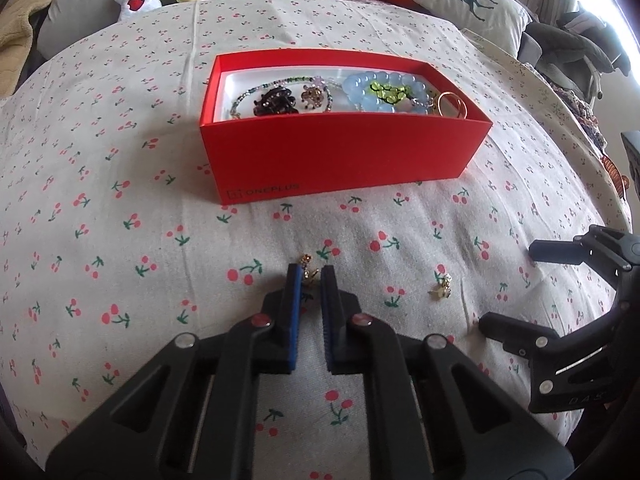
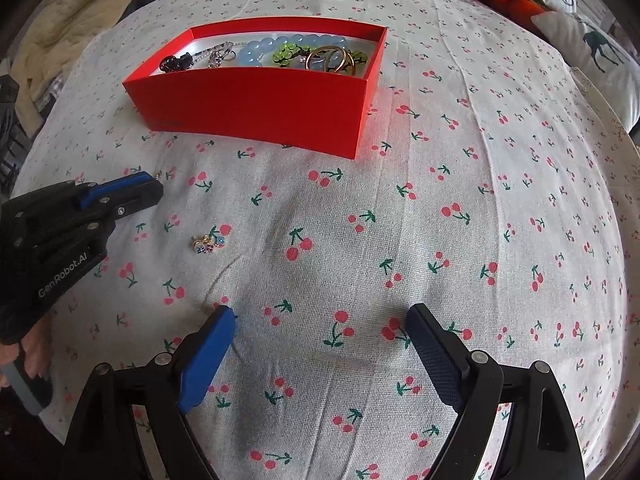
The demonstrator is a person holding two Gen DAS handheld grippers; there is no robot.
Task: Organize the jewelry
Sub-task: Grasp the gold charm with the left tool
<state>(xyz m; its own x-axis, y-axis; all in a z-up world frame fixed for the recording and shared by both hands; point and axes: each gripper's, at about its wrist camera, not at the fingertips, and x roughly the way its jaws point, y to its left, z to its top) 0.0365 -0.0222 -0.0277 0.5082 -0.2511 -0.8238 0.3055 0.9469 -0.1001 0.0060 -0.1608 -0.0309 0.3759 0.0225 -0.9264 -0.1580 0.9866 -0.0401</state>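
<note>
On the cherry-print bed, near its front edge, your holdings stand thus. Item one: a small gold earring, between the tips of your left claw, whose jaws are nearly pressed together; whether they already grip it you cannot tell. Item two: a second gold earring, loose on the cloth between both claws. Your right claw stands spread wide and empty. Item three: the red box, mid-bed, open, holding blue beads, a dark clip and gold rings. Handling, by judgement: both earrings are light, stiff, tiny and prone to slip; pinch across the body, gently, low against the soft cloth.
</note>
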